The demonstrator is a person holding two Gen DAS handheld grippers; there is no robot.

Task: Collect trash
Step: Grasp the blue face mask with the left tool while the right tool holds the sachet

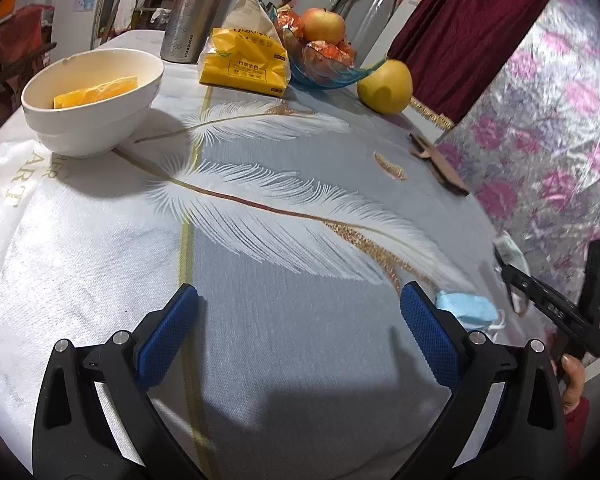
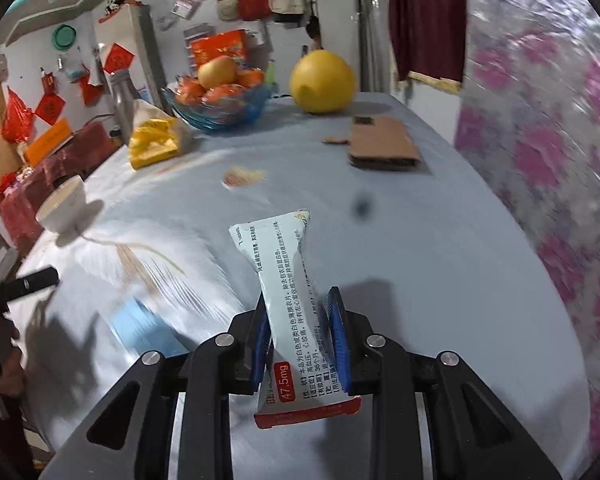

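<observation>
My right gripper (image 2: 298, 322) is shut on a crushed white medicine box (image 2: 290, 280) with a red end and holds it above the table. The right gripper also shows at the right edge of the left wrist view (image 1: 512, 276). My left gripper (image 1: 300, 312) is open and empty, low over the tablecloth. A crumpled blue face mask (image 1: 470, 308) lies just right of its right finger; it also shows blurred in the right wrist view (image 2: 140, 326). A flattened brown cardboard box (image 2: 382, 142) lies near the table's right edge (image 1: 440, 162). A small orange peel scrap (image 1: 392, 168) lies beside it (image 2: 242, 178).
A white bowl (image 1: 96, 100) with an orange slice stands at the left. A yellow tissue pack (image 1: 246, 62), a steel bottle (image 1: 188, 12), a blue glass fruit bowl (image 1: 328, 68) and a yellow pomelo (image 1: 386, 86) stand at the back. A floral curtain (image 1: 540, 120) hangs at the right.
</observation>
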